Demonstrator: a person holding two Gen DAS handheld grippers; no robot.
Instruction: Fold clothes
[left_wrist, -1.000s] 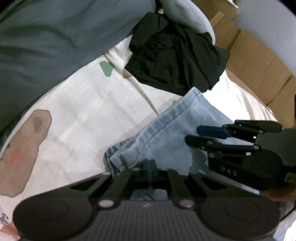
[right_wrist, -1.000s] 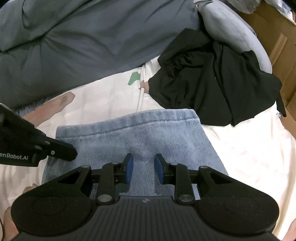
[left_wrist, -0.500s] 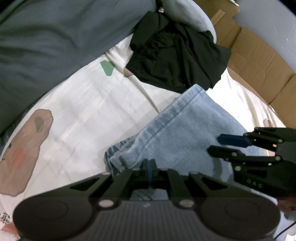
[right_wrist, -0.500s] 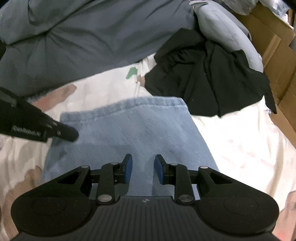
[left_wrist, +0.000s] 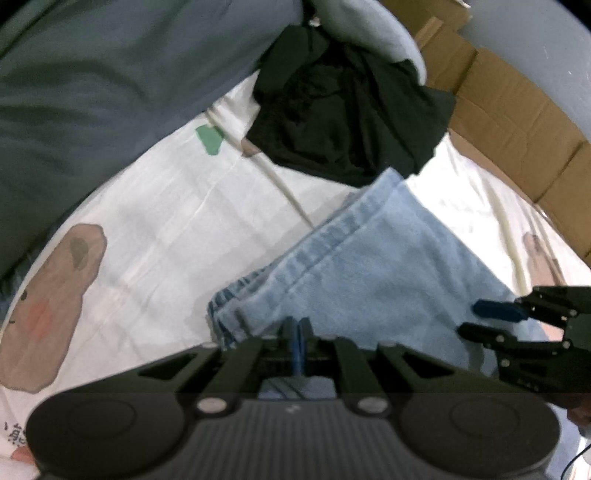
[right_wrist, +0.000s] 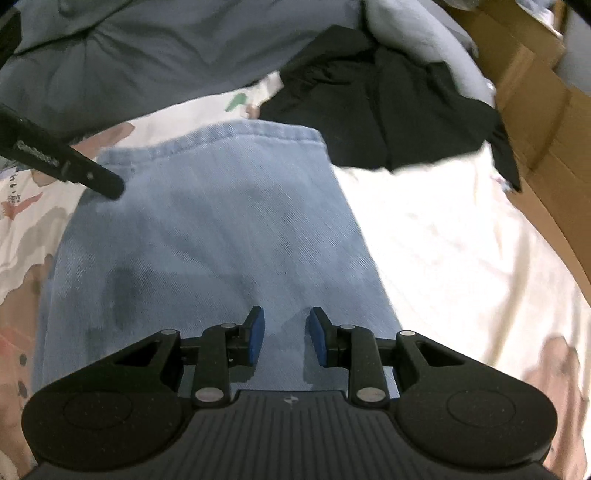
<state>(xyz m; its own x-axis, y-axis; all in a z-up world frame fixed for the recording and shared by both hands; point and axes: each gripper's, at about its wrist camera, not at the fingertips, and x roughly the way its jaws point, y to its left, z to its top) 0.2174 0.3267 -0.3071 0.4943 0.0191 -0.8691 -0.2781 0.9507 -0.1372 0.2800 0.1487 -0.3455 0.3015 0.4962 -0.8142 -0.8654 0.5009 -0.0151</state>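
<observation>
the folded light-blue jeans (right_wrist: 207, 236) lie flat on the white printed bed sheet (right_wrist: 443, 251), filling the middle of the right wrist view, hem edge toward 12 o'clock. in the left wrist view the same jeans run from the lower middle up toward 1 o'clock, with stacked layers showing at the corner near 7 o'clock of the pile.

the left claw (left_wrist: 298, 343) sits at the near edge of the jeans; its blue pads are almost together with a thin slit between them, having just been easing open, and i cannot tell whether denim is caught in that slit. the right claw (right_wrist: 284, 338) hovers over the jeans with its blue pads clearly apart and nothing between them, only denim below. in the left view it shows at 4 o'clock.

a crumpled black garment (right_wrist: 384, 107) lies past the jeans at 1 o'clock, its edge just beside the hem. a grey-blue duvet (right_wrist: 155, 55) spans 10 to 12 o'clock, and cardboard (left_wrist: 517, 122) stands at 2 o'clock.
</observation>
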